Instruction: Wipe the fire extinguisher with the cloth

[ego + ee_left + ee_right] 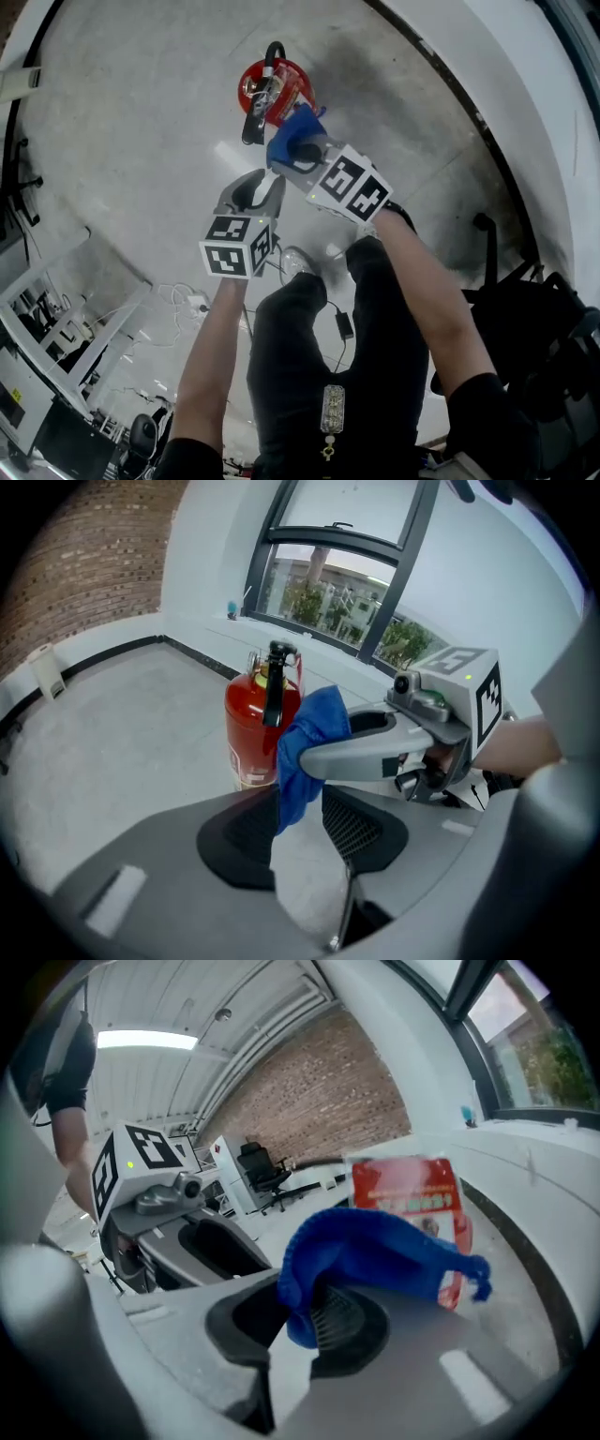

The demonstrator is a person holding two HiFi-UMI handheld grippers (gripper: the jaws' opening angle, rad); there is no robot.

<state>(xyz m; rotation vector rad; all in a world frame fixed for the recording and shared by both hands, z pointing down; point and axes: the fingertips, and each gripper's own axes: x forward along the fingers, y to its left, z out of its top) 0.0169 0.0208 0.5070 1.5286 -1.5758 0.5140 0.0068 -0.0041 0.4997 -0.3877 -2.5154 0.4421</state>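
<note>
no words can be read, the label (412, 1202) on the red fire extinguisher (248, 724) is too blurry to make out

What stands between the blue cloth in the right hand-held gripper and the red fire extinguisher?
Nothing visible. The right hand-held gripper holds the cloth right next to the fire extinguisher, and no object shows between them. The left hand-held gripper sits nearer the person, off that path.

A red fire extinguisher (292, 82) stands upright on grey floor (141, 150).
</note>
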